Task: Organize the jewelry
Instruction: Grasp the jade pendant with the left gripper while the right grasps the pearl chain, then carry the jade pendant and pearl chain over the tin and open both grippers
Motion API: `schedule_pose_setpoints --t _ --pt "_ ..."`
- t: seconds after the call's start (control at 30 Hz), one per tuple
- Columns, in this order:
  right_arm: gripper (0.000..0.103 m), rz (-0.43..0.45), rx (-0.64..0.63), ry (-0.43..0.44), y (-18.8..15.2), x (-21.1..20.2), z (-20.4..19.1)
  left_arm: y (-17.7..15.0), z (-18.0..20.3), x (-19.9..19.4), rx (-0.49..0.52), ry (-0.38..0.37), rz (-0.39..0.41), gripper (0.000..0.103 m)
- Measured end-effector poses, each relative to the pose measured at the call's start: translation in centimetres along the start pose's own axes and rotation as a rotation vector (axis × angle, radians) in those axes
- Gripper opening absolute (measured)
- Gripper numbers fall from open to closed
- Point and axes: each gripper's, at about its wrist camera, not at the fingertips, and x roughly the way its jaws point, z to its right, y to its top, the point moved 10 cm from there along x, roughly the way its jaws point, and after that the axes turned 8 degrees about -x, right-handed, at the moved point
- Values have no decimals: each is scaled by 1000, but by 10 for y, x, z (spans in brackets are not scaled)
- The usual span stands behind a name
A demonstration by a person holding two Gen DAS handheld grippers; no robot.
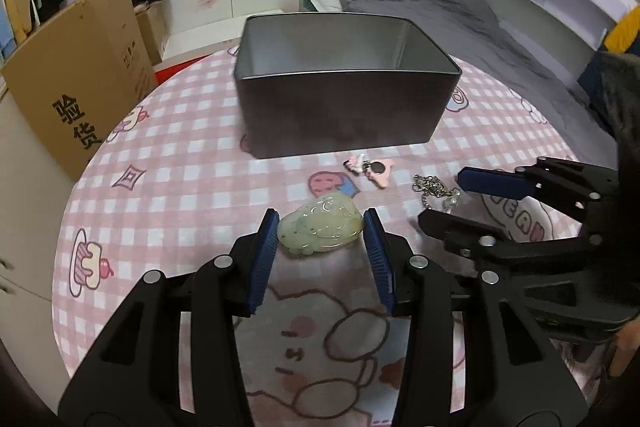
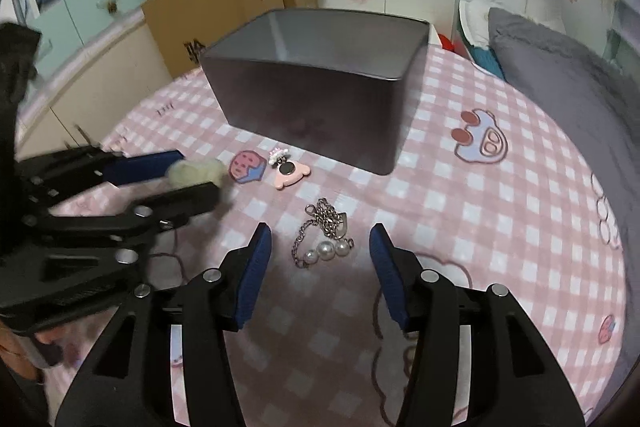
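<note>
The left gripper (image 1: 320, 223) has its jaws closed on a pale green carved jade pendant (image 1: 320, 229), one blue pad against each end of the stone, so the piece is pinched across its length. In the right wrist view the pendant (image 2: 196, 173) shows between the same pads, and it seems slightly clear of the cloth, though blur there leaves that unsure. Gripping it at the ends leaves the carved face free and gives the pads the flattest purchase on a rounded stone.

The right gripper (image 2: 320, 247) hangs above a silver chain with three pearls (image 2: 324, 239), jaws moderately wide and touching nothing; the chain lies on the cloth between the two pads. That straddling stance looks like the set-up for a pinch on the bunched links rather than on the slippery pearls.

A pink charm with a dark round centre (image 2: 286, 173) lies untouched just in front of the open grey metal tin (image 1: 344, 83), which stands at the far side of the pink checked cloth (image 1: 180, 163) on the bench. The tin's open top makes it the likely destination; what shows of its inside looks empty, so sorting is probably at its start.
</note>
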Motion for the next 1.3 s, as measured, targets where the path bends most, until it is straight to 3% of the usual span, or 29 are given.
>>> schedule_pose_setpoints --t 0.07,0.17,0.33,0.47,0.83,1.1,1.3 --pt "44 -6 -48 -42 -1 2 -3 -1 -3 -2 -3 -1 2 42" --pt "22 -3 -65 -61 -2 1 -3 -3 -4 -4 -4 -9 3 42" --pt "22 -5 -61 -36 -6 -4 -3 3 5 -14 -1 -47 18 42" --pt "22 47 -34 -10 5 -29 0 13 12 -30 -9 -99 44 42" --pt "22 225 -67 -39 69 -107 10 71 27 -74 -5 -188 154 42" --pt "22 316 -66 -45 117 -121 19 107 30 -72 6 -170 177 43" --pt "22 315 -55 -34 138 -105 29 122 25 -53 5 -140 156 43"
